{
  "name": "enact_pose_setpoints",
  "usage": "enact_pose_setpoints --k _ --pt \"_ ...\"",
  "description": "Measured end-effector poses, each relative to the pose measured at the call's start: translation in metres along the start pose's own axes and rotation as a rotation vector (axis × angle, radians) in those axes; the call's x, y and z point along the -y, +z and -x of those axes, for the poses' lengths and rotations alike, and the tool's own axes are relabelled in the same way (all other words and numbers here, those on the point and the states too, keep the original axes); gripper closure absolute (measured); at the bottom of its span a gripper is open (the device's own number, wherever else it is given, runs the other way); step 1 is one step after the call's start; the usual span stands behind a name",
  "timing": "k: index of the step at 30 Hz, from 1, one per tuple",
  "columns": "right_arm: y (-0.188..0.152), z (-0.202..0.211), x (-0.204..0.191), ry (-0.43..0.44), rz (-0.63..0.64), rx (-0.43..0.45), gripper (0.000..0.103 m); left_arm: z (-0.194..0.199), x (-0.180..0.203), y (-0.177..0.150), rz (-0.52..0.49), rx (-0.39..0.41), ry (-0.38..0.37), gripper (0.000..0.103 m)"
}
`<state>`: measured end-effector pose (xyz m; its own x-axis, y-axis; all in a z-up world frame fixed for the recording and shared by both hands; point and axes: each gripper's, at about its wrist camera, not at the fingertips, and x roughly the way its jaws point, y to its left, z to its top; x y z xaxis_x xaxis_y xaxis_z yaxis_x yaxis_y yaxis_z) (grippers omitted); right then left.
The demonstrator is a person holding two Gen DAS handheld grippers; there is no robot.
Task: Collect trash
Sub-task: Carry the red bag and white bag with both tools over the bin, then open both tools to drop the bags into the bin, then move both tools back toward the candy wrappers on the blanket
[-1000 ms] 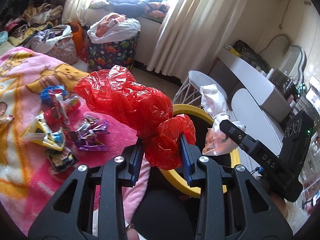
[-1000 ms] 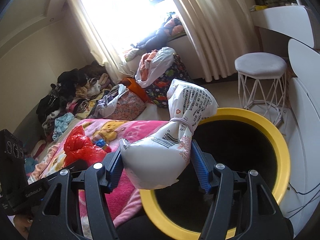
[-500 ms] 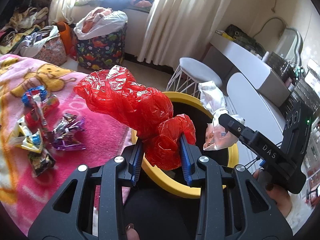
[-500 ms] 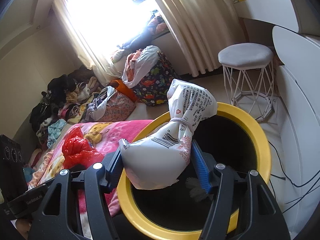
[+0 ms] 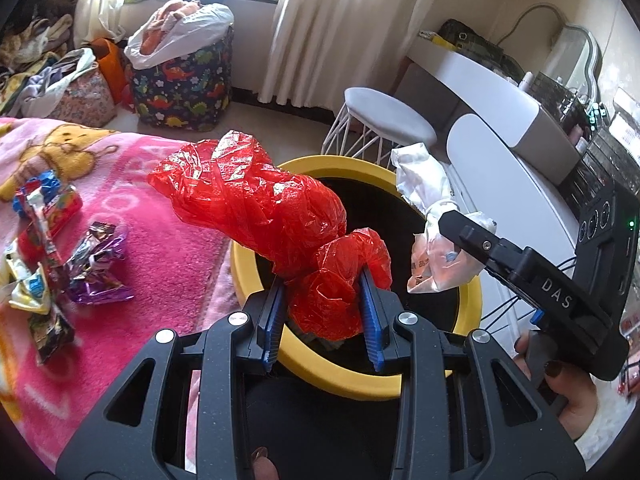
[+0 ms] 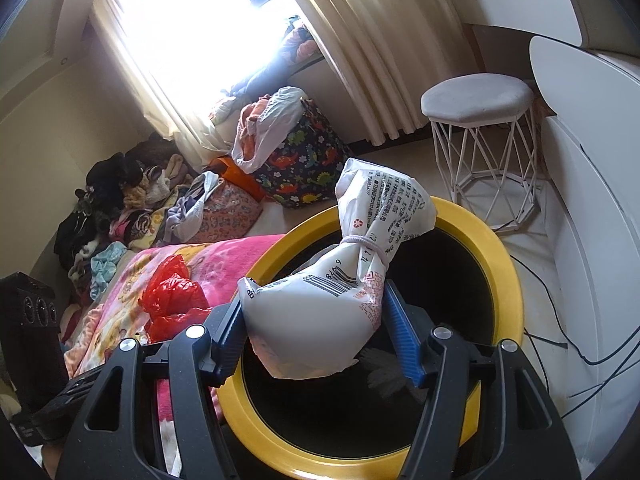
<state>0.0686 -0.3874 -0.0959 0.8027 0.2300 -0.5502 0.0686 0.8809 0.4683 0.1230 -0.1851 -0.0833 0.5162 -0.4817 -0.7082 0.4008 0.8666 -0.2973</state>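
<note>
My left gripper (image 5: 323,312) is shut on a crumpled red plastic bag (image 5: 264,216) and holds it over the near rim of a yellow-rimmed black bin (image 5: 360,376). My right gripper (image 6: 320,332) is shut on a tied white printed bag (image 6: 336,288) and holds it above the bin's opening (image 6: 256,424). The right gripper (image 5: 472,240) with the white bag (image 5: 436,240) also shows in the left wrist view, over the bin's right side. The red bag (image 6: 172,300) shows at the left in the right wrist view.
Several snack wrappers (image 5: 96,268) lie on a pink blanket (image 5: 152,184) left of the bin. A white wire stool (image 6: 484,136), a white dresser (image 5: 492,96) and cables stand right of the bin. A dinosaur-print hamper (image 5: 184,80) and heaped clothes lie behind.
Both grippers have moved with their bags from beside the bed to over the bin. The bin now lies more directly under both bags.
</note>
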Motion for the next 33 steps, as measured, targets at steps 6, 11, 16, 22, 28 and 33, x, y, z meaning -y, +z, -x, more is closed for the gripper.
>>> enact_pose_setpoints --k 6,11,16,22,28,33 --pt "-0.001 0.001 0.003 -0.007 -0.02 0.002 0.036 -0.005 0.002 0.0 -0.008 -0.008 0.003 0.075" --pt "-0.002 0.001 0.005 -0.011 -0.034 0.013 0.027 0.001 -0.004 -0.001 0.023 0.018 0.017 0.039" --pt "-0.003 -0.001 -0.003 -0.013 -0.013 0.01 0.026 0.017 -0.014 -0.001 0.05 0.075 0.048 0.021" --pt "-0.004 0.0 -0.017 -0.005 0.038 0.022 0.026 0.038 -0.025 0.001 0.08 0.142 0.082 0.011" --pt "-0.002 0.006 -0.038 0.006 0.123 0.057 0.023 0.057 -0.031 0.004 0.088 0.211 0.115 0.011" --pt "-0.003 0.008 -0.053 0.02 0.175 0.07 0.023 0.071 -0.037 0.007 0.091 0.256 0.133 0.011"
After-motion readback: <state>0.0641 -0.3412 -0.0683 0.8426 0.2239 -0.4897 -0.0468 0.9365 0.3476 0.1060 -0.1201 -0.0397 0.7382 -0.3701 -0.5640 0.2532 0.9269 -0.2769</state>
